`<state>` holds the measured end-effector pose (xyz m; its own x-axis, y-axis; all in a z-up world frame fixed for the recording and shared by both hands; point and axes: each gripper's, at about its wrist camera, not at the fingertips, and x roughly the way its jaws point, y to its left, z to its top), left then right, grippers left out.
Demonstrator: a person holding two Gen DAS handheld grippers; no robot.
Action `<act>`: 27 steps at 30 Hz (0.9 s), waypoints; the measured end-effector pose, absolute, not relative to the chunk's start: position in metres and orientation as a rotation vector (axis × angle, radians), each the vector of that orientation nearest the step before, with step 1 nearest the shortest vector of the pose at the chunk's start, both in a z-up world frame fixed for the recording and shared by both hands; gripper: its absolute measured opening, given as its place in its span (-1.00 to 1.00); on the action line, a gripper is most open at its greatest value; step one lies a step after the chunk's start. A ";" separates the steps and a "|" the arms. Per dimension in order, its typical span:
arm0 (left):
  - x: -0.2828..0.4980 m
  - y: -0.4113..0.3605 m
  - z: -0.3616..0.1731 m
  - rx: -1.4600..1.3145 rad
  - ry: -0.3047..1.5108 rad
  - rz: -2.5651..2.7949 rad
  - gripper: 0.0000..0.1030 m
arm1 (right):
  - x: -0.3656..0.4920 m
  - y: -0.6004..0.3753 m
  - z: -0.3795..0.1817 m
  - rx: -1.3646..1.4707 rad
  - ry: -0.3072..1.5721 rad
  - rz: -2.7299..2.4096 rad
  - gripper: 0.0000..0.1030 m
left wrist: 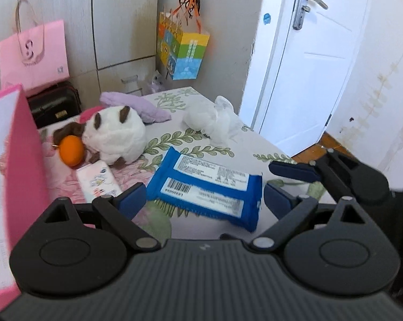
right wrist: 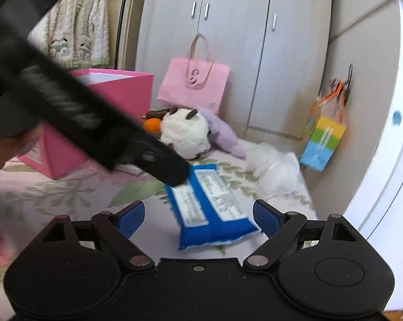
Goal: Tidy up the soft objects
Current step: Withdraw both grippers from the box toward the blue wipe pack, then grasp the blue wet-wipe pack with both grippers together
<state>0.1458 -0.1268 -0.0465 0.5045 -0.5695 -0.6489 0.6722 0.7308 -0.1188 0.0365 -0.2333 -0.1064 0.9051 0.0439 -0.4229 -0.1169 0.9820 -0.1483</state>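
A blue packet with white labels lies flat on the flowered bedspread. My left gripper is open and hangs just above the packet's near end, which lies between its fingers with no pad pressing on it. My right gripper is open too, with the same blue packet in front of its spread fingers. In the left wrist view one blue finger of the right gripper shows at the packet's right. The left gripper's blurred black body covers the packet's far corner.
Behind the packet lie a white plush toy, an orange ball, a purple plush, a crumpled white bag and a small tissue pack. A pink box stands at left. Wardrobe, gift bags and a door ring the bed.
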 end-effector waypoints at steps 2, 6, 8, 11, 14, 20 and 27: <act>0.159 -0.131 -0.055 0.131 0.740 -0.747 0.83 | 0.040 -0.228 -0.110 -0.195 0.415 0.060 0.77; 0.176 -0.139 -0.069 0.138 0.741 -0.726 0.81 | 0.050 -0.223 -0.118 -0.221 0.420 0.021 0.77; 0.182 -0.141 -0.073 0.142 0.735 -0.716 0.81 | 0.054 -0.225 -0.123 -0.234 0.429 -0.019 0.77; 0.190 -0.142 -0.077 0.151 0.719 -0.695 0.80 | 0.055 -0.231 -0.127 -0.245 0.441 -0.059 0.80; 0.197 -0.141 -0.080 0.138 0.726 -0.693 0.78 | 0.052 -0.237 -0.125 -0.230 0.453 -0.060 0.81; 0.190 -0.144 -0.084 0.177 0.666 -0.699 0.74 | 0.052 -0.262 -0.124 -0.103 0.504 -0.044 0.81; 0.205 -0.146 -0.098 0.071 0.806 -0.711 0.62 | 0.051 -0.270 -0.134 0.027 0.476 0.042 0.57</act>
<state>0.2053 -0.1463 -0.0981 0.4760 -0.5550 -0.6822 0.6071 0.7686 -0.2017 0.0506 -0.2696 -0.1338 0.8881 0.0464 -0.4574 -0.0336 0.9988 0.0360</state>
